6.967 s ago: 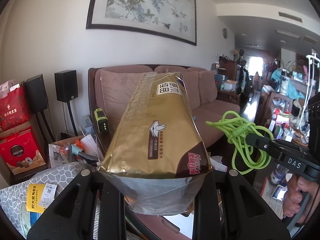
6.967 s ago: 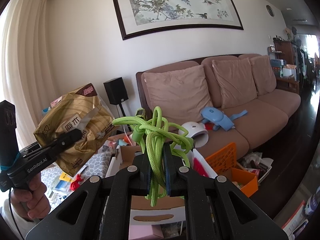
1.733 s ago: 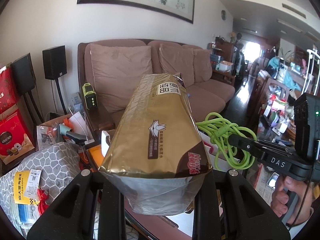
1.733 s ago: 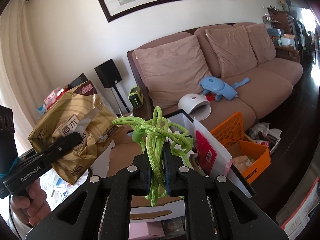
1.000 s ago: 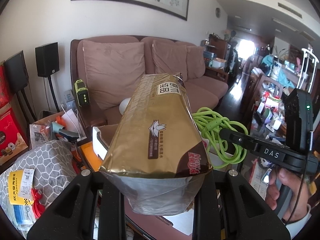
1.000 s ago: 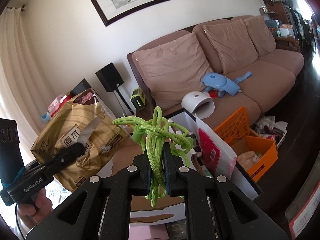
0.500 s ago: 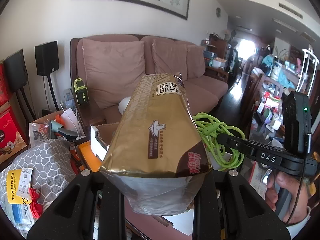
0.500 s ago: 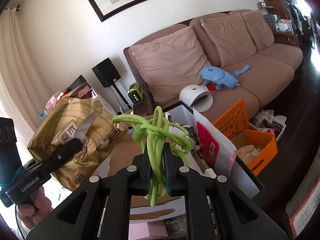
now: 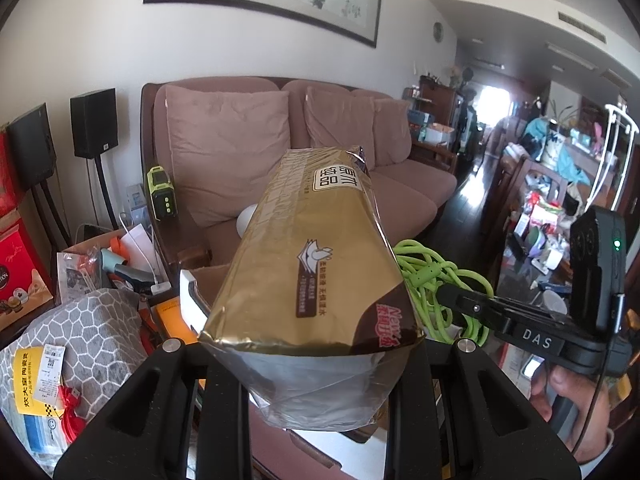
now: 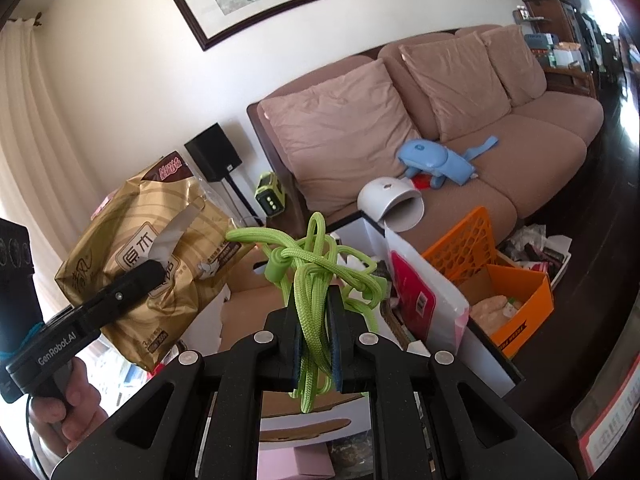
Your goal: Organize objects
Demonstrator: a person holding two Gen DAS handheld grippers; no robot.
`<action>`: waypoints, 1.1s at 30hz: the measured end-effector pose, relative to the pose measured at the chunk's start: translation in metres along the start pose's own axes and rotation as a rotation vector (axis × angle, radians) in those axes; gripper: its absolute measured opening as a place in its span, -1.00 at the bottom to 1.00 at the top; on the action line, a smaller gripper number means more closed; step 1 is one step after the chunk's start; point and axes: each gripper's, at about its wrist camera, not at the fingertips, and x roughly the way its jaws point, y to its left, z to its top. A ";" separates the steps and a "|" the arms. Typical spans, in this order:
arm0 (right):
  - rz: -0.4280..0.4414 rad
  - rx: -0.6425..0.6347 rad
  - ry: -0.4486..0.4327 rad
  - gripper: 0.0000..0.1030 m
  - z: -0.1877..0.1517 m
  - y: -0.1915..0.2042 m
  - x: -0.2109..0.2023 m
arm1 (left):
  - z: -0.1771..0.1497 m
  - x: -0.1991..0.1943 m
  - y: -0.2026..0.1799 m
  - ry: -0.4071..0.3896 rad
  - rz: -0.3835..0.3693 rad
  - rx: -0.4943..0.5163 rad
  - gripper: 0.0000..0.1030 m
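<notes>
A gold foil tissue pack fills the middle of the left wrist view, and my left gripper is shut on its near end. From the right wrist view the same pack hangs at the left, clamped in the left gripper, with a hand below on the handle. My right gripper is shut on a tangled bright green cord, whose loops stick up above the fingers. In the left wrist view the cord sits just right of the pack.
A brown sofa carries a blue plush toy and a white domed device. Below the grippers stand an open cardboard box, a white box wall and an orange crate. A grey patterned bag lies at the left.
Both grippers keep their hold. Since the oldest frames both have come nearer the sofa and the boxes. Over the last second the right gripper with the cord has edged closer to the pack.
</notes>
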 end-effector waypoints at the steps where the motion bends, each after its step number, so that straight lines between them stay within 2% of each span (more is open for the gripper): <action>1: -0.002 -0.001 -0.011 -0.81 0.001 0.000 -0.002 | 0.002 0.001 0.000 -0.006 0.004 0.003 -0.53; 8: 0.002 0.032 -0.078 -0.81 0.001 0.006 -0.006 | 0.012 0.004 0.008 -0.027 -0.003 -0.053 -0.53; 13: -0.014 0.021 -0.068 -0.81 0.000 0.014 0.000 | 0.013 0.009 0.006 -0.022 0.012 -0.030 -0.53; 18: -0.032 0.003 -0.067 -0.80 0.000 0.017 0.001 | 0.012 0.009 0.007 -0.017 0.017 -0.055 -0.53; 33: -0.049 -0.014 -0.049 -0.80 -0.003 0.017 0.006 | 0.003 0.017 0.005 0.033 -0.028 -0.067 -0.53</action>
